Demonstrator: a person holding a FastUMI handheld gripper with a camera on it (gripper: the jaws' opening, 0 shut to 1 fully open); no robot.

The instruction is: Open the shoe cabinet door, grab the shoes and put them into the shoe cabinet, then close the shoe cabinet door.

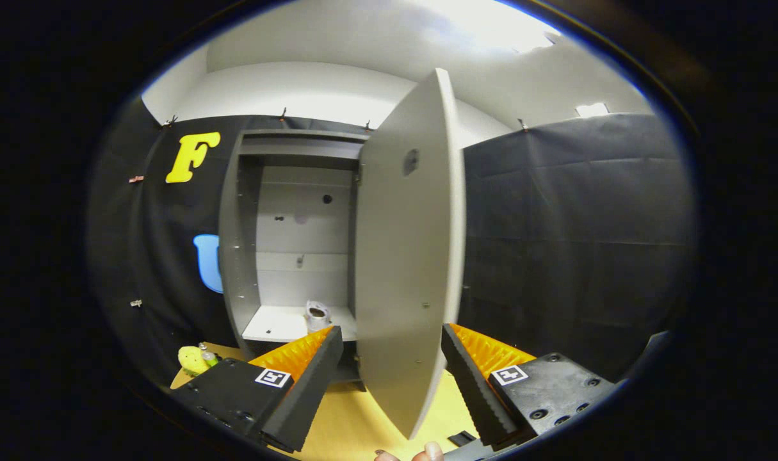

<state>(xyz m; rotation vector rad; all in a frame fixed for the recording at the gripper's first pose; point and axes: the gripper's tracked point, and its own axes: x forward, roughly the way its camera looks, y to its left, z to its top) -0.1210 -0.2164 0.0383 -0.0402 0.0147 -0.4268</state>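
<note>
The grey shoe cabinet (235, 224) stands against the black cloth wall with its door (405, 269) swung wide open toward me. The door's lower edge reaches down into the gap between my fingers. My gripper (392, 336) is open, and neither finger presses on the door. Inside the cabinet the bottom shelf (276, 323) holds a small white object (316, 315) near its right side. I cannot tell what that object is. The back panel shows a few small holes.
The cabinet stands on a tan floor (356, 416). A yellow object and a small bottle (198, 358) lie on the floor left of the cabinet, beside my left finger. Fingertips of a person's hand (427, 452) show just below the door's corner.
</note>
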